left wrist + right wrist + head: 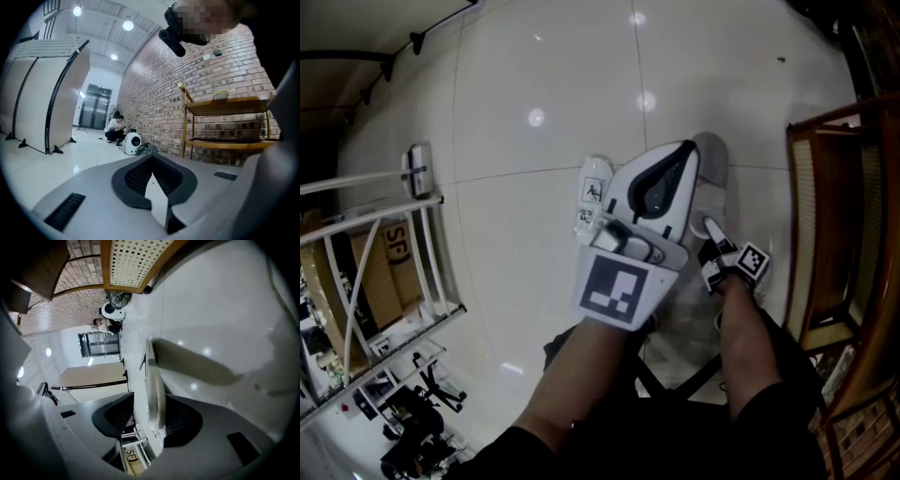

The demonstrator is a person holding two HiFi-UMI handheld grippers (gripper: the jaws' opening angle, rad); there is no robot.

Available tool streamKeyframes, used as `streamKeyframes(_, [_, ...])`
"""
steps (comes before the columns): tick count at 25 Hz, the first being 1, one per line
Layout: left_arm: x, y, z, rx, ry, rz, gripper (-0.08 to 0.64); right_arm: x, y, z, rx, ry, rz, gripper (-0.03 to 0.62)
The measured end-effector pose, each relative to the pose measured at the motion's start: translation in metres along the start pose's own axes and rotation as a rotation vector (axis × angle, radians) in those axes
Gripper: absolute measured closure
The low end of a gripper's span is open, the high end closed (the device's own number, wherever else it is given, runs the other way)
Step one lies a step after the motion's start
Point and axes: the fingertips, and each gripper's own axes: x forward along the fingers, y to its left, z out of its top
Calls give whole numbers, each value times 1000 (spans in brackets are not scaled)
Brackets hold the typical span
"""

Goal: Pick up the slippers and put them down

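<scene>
One white slipper [593, 202] with printed marks lies flat on the pale tiled floor, just left of my left gripper [686, 148]. That gripper points level across the room; its jaws [151, 159] meet at the tips and hold nothing. A second white slipper [711, 178] shows partly behind it, in front of my right gripper [710, 230]. In the right gripper view this slipper [154, 380] sits edge-on between the jaws of the right gripper [152, 401], low over the floor with its shadow beside it. It lies against one pad. A gap shows at the other pad.
A wooden shelf unit [834, 216] stands close on the right, also before the brick wall [225, 122]. At the left is a metal rack [389, 272] with a cardboard box. A person crouches far off [115, 127] beside partition panels [47, 93].
</scene>
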Motion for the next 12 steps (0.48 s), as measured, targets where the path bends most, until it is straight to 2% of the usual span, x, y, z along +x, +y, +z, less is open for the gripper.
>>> streamKeyframes(2, [-1,4,-1,-14,3,9,555,-7,-12,-5,11,-7,-42,393])
streamKeyframes(4, [-3,9,1,-27,-5,23,555,-15,-25,-7,6,-20,-101,342])
streamKeyframes(6, [-3,12,3,-26,-12,28,555,-23,-37,-7,5,-41,-159,339])
streamKeyframes(9, [-3,13,4,-27,-15,29,555,-34,-55,-1,9,-86,-259,292])
streamKeyframes(11, [-2,12,5,-27,-17,27,555,-42,-67,5,-10,-125,-353,255])
streamKeyframes(12, [-2,11,5,-24,-16,24,555,-48,-73,10,-36,-151,-421,214])
